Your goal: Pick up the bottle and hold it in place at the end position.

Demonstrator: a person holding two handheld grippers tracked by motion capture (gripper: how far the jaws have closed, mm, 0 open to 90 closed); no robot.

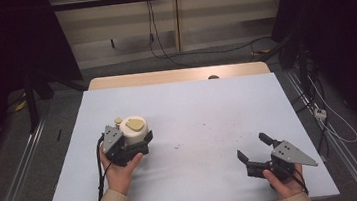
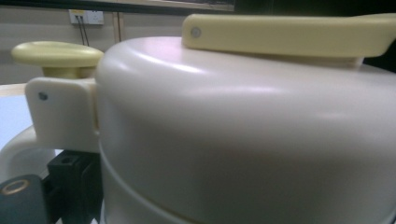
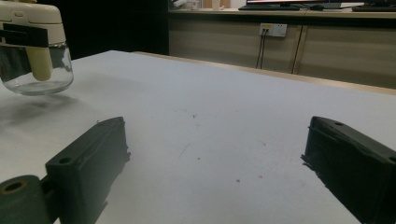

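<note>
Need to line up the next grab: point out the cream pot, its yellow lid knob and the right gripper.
cream pot point(image 1: 132, 133), high view, on its cream top.
yellow lid knob point(image 2: 56, 53), left gripper view, on its flat cap.
right gripper point(image 1: 254, 145), high view, between its open jaws.

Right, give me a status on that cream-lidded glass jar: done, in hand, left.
Done: the left gripper has closed on the cream-lidded glass jar, jaws around its lid. In hand: the jar looks lifted, a shadow lying under its glass bowl in the right gripper view. Left: the right gripper waits open above the table, holding nothing.
</note>
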